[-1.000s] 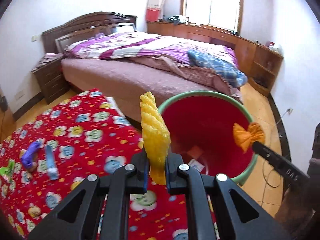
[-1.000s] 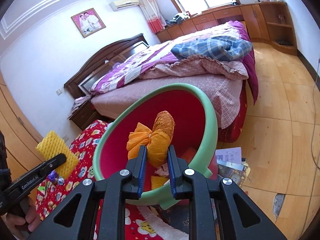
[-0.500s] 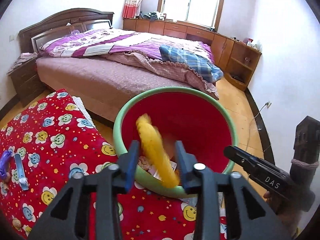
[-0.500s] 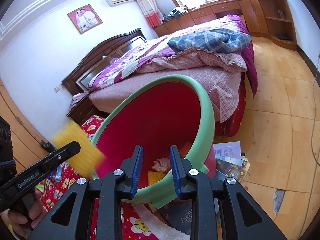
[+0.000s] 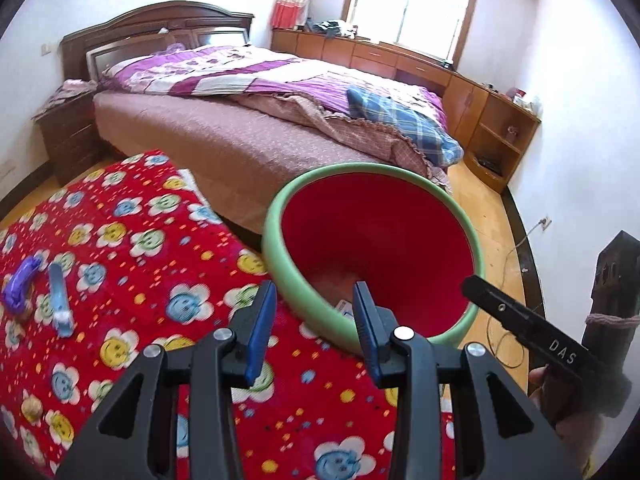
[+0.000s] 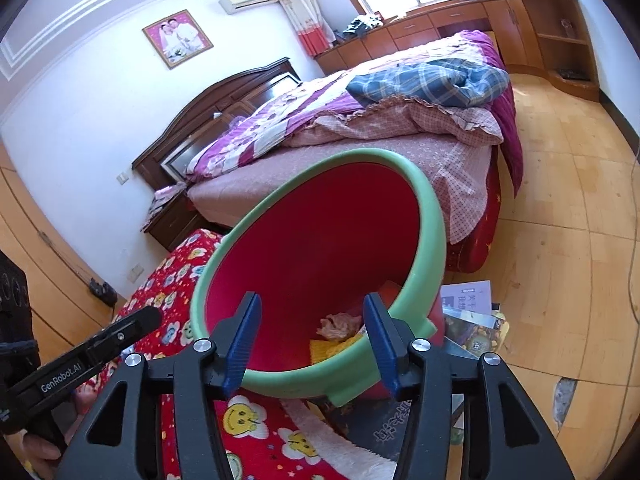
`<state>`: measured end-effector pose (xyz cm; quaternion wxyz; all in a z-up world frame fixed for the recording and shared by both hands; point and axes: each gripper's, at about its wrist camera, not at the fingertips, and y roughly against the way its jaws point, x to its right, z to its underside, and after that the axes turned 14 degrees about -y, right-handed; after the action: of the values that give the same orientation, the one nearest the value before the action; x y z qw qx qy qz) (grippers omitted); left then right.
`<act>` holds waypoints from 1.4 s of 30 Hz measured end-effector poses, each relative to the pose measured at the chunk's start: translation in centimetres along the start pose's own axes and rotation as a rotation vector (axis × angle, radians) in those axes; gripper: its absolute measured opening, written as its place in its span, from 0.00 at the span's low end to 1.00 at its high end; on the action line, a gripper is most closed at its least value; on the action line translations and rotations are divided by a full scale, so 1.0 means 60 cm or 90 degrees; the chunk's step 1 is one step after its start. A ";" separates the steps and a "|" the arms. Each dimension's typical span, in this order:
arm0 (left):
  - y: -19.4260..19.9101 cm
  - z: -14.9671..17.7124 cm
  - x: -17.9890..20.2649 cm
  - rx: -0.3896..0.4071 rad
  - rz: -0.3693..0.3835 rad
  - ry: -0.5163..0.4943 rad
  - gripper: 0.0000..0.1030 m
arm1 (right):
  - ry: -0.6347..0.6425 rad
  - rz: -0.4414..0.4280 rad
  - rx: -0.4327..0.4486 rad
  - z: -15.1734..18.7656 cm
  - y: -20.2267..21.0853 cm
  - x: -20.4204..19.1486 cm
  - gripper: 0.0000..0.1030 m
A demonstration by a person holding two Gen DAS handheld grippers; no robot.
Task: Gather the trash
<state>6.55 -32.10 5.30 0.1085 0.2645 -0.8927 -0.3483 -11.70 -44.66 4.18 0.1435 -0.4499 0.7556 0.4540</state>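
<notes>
The trash bin, green-rimmed and red inside (image 5: pixel 276 248) (image 6: pixel 434 240), stands at the edge of the red flowered blanket (image 5: pixel 132 264). My left gripper (image 5: pixel 314 322) hovers over its near rim, open with nothing between its blue pads. My right gripper (image 6: pixel 312 336) points into the bin from the other side; its jaws are opening and nothing is between them. At the bottom of the bin lie a yellow foam net (image 6: pixel 330 348) and a pink crumpled tissue (image 6: pixel 340 324). On the blanket's left lie a purple wrapper (image 5: pixel 20 284) and a blue stick-shaped piece (image 5: pixel 60 304).
A bed (image 5: pixel 248 136) stands right behind the bin and blanket. Papers and booklets (image 6: pixel 468 300) lie on the wooden floor beside the bin. A nightstand (image 5: pixel 68 132) is at the left, and a cable (image 5: pixel 512 264) runs over the floor at the right.
The left gripper let go of the yellow foam net and the right let go of the orange wrapper, both over the bin. Both jaws have spread and hold nothing.
</notes>
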 end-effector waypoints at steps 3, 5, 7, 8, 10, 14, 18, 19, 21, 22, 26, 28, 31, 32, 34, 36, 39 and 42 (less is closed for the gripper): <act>0.012 0.011 -0.014 -0.003 -0.009 0.017 0.38 | 0.008 -0.004 0.002 0.004 0.006 -0.010 0.53; 0.023 0.019 -0.026 -0.002 -0.018 0.029 0.38 | 0.013 -0.006 0.003 0.006 0.009 -0.018 0.53; 0.035 0.028 -0.039 0.001 -0.029 0.041 0.38 | 0.018 -0.009 0.003 0.009 0.013 -0.025 0.53; 0.041 0.031 -0.046 0.002 -0.036 0.046 0.38 | 0.020 -0.011 0.002 0.011 0.014 -0.029 0.53; 0.054 0.039 -0.061 0.007 -0.051 0.060 0.39 | 0.025 -0.013 0.003 0.017 0.015 -0.038 0.54; 0.077 0.056 -0.093 0.014 -0.073 0.094 0.45 | 0.036 -0.022 0.000 0.028 0.017 -0.056 0.57; 0.102 0.072 -0.124 0.020 -0.098 0.116 0.49 | 0.057 -0.026 -0.007 0.039 0.017 -0.079 0.58; 0.108 0.075 -0.133 0.019 -0.103 0.120 0.49 | 0.062 -0.029 -0.010 0.042 0.017 -0.085 0.58; 0.117 0.081 -0.151 0.017 -0.113 0.129 0.49 | 0.072 -0.032 -0.016 0.049 0.014 -0.098 0.59; 0.124 0.085 -0.162 0.017 -0.121 0.134 0.49 | 0.077 -0.034 -0.019 0.052 0.013 -0.104 0.60; 0.150 0.099 -0.205 0.017 -0.167 0.145 0.56 | 0.099 -0.046 -0.034 0.067 0.006 -0.135 0.61; 0.163 0.109 -0.231 0.015 -0.197 0.152 0.61 | 0.114 -0.052 -0.041 0.074 0.001 -0.153 0.61; 0.179 0.123 -0.270 0.010 -0.226 0.170 0.61 | 0.137 -0.066 -0.058 0.083 -0.012 -0.189 0.61; 0.183 0.127 -0.279 0.008 -0.231 0.175 0.61 | 0.141 -0.068 -0.062 0.085 -0.015 -0.198 0.61; 0.193 0.134 -0.305 0.000 -0.246 0.186 0.61 | 0.154 -0.075 -0.073 0.091 -0.026 -0.221 0.61; 0.201 0.137 -0.328 -0.007 -0.261 0.191 0.61 | 0.167 -0.080 -0.083 0.101 -0.037 -0.244 0.61; 0.213 0.142 -0.359 -0.018 -0.291 0.189 0.61 | 0.186 -0.092 -0.099 0.110 -0.054 -0.273 0.61; 0.221 0.154 -0.393 -0.036 -0.338 0.202 0.71 | 0.202 -0.096 -0.114 0.122 -0.076 -0.303 0.61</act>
<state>17.52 -5.78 7.29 0.1592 0.5368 -0.7540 -0.3435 0.66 -29.53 9.00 0.0158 -0.5822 0.6895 0.4306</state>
